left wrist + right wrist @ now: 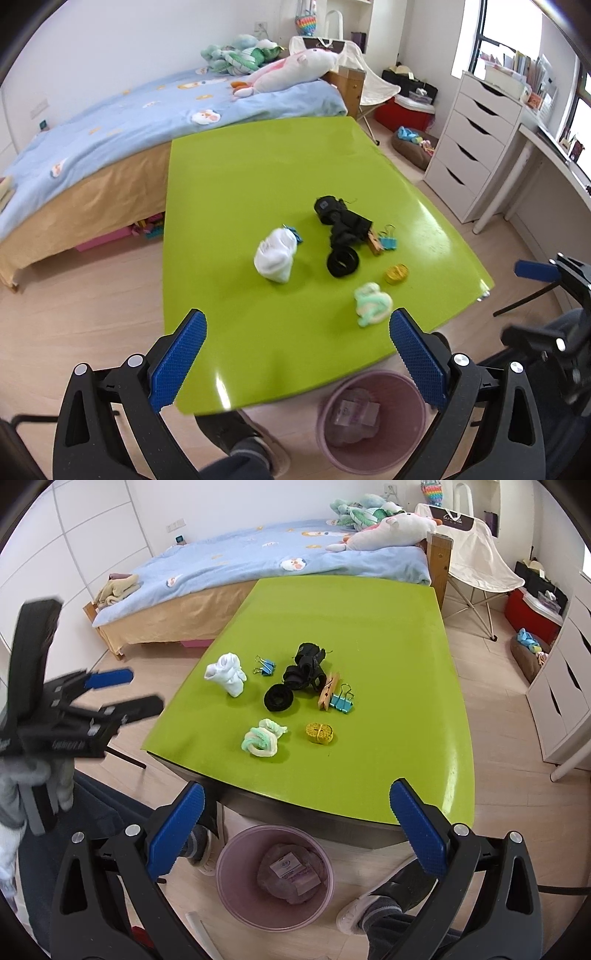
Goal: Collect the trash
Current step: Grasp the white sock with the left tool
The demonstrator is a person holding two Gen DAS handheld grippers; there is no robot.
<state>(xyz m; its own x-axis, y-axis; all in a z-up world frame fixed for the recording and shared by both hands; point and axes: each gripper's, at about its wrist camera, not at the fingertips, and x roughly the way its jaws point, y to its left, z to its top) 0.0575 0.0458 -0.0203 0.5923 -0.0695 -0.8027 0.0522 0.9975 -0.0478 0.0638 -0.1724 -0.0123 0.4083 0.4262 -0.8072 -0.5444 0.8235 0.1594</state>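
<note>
The pink bin [275, 877] stands on the floor at the near edge of the green desk [369, 627]; its far rim is partly hidden under the desk in the left view. Inside lies crumpled clear wrapping with a label [291, 873], its print unreadable. Left tool [297, 354] and right tool [297, 825] both hang released, empty, above the bin.

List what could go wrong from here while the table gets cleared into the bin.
1. The pink wastebasket sits partly under the green table's edge, so a dropped item may hit the rim or floor.
2. The small teal binder clip touches the wooden clothespin; a grab may take both.
3. The black sock rolls lie bunched together.
</note>
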